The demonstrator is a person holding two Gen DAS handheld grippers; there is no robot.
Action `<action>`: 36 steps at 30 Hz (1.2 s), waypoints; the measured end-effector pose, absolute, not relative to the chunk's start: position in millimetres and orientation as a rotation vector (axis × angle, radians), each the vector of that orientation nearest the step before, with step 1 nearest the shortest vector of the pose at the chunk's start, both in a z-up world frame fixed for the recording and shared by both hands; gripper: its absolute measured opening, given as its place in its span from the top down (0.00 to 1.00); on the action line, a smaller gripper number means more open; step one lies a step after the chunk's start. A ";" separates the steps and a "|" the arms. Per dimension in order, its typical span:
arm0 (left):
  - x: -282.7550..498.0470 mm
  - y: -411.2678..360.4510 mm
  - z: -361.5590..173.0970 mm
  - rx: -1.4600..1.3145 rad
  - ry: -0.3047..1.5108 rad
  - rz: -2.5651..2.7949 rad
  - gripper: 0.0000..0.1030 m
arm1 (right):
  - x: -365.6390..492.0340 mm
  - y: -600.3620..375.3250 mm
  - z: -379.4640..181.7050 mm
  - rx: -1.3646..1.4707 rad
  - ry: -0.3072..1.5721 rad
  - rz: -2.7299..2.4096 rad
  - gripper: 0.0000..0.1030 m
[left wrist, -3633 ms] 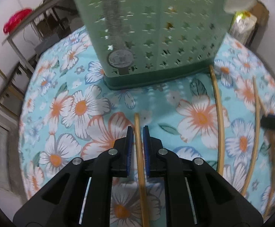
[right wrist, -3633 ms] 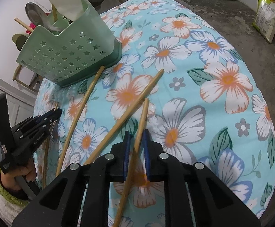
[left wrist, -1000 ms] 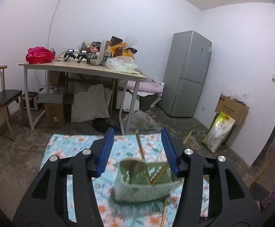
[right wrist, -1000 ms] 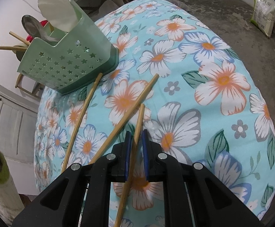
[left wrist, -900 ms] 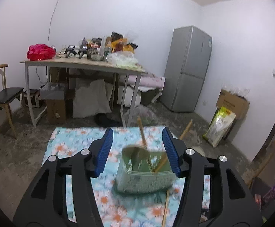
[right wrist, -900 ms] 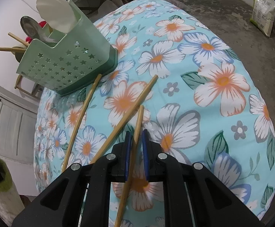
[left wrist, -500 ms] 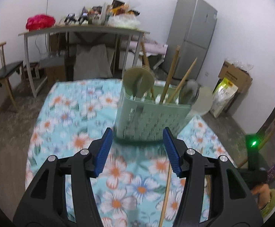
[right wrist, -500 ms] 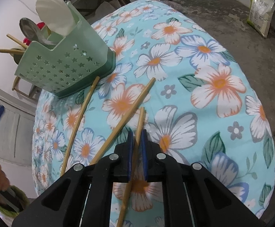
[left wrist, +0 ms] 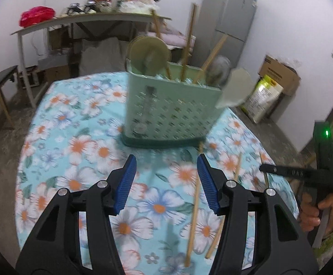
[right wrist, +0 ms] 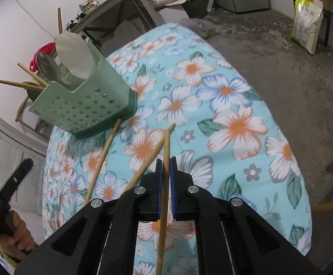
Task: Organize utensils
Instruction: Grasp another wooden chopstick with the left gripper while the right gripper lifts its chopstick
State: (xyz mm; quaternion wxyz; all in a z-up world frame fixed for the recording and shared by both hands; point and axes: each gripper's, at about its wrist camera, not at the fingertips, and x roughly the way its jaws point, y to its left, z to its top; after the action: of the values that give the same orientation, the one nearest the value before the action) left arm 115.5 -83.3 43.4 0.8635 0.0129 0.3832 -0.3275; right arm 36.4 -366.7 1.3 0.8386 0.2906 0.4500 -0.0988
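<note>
Floral turquoise tablecloth (right wrist: 235, 96) fills your view: your right gripper (right wrist: 166, 178), jaws closing, clamps a slim wooden chopstick (right wrist: 165, 160) lengthwise, tip aimed away toward the green star-punched plastic utensil caddy (right wrist: 84, 105). Your left gripper (left wrist: 165, 181) hangs apart over two loose chopsticks (left wrist: 195, 204).

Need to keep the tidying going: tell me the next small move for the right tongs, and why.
Probably lift the chopstick toward the green utensil holder. The right tongs are closing on it, and the holder already has chopsticks standing in it, while others lie on the floral tablecloth.
</note>
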 end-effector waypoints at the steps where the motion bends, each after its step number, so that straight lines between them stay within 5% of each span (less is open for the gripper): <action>1: 114.8 -87.4 41.1 0.029 0.817 -0.709 0.49 | 36.3 -367.7 2.6 0.612 0.946 -0.210 0.94; 19: 106.4 -238.0 -13.3 0.315 1.051 -1.036 0.52 | 20.9 -398.9 6.0 0.640 0.889 -0.271 0.94; 30: 107.8 -291.5 -45.0 0.481 1.043 -0.956 0.72 | 18.5 -405.2 -0.7 0.663 0.896 -0.286 0.94; 36: 111.1 -300.1 -46.8 0.477 1.034 -0.931 0.95 | 18.8 -406.4 -2.0 0.673 0.895 -0.287 0.94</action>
State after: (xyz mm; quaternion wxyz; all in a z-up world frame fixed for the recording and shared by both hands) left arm 111.1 -300.1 -46.8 0.7416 0.2176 0.4718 -0.4245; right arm 18.8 -406.4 -2.0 0.8377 0.3179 0.4229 -0.1354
